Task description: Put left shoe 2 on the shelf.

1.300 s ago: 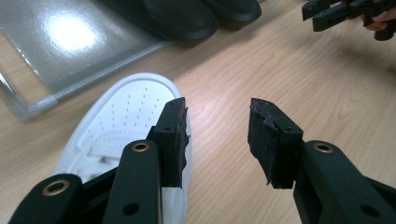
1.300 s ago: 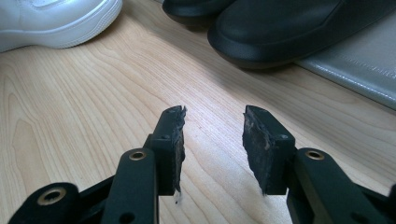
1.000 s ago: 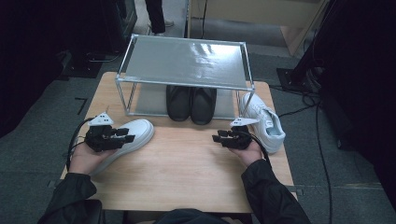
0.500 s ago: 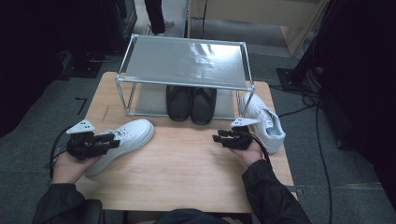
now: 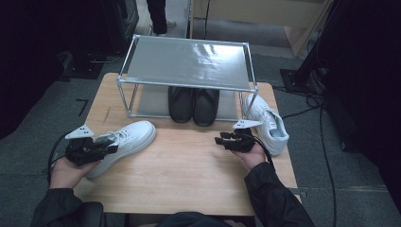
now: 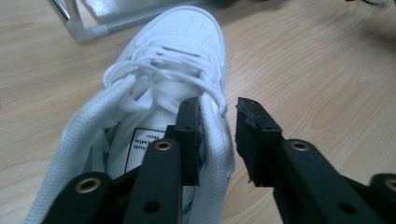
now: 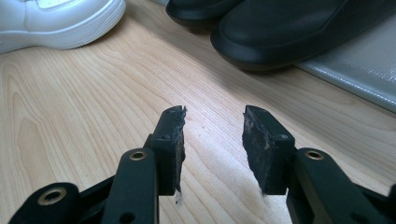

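A white sneaker point(image 5: 130, 137) point(image 6: 182, 42) lies on the wooden table point(image 5: 189, 179), toe toward the rack. My left gripper point(image 5: 111, 147) point(image 6: 219, 116) is at its heel end, one jaw inside the opening and the other outside. Its jaws have just been closing around the shoe's side wall, and a thin gap still shows at the outer pad point(image 6: 250, 135). My right gripper point(image 5: 218, 140) point(image 7: 212, 126) rests open on the table with only bare wood between its fingers. The second white sneaker point(image 5: 269, 124) lies just right of it.
A metal-framed rack point(image 5: 189, 61) stands at the table's far side. A pair of black shoes point(image 5: 194, 105) point(image 7: 289, 28) sits on its lower shelf point(image 7: 355, 79). The first sneaker's toe point(image 7: 60, 23) appears at the top left of the right gripper view.
My left hand has slid left along the white sneaker toward its heel, and its jaws have narrowed around the shoe's side. The right hand has stayed put.
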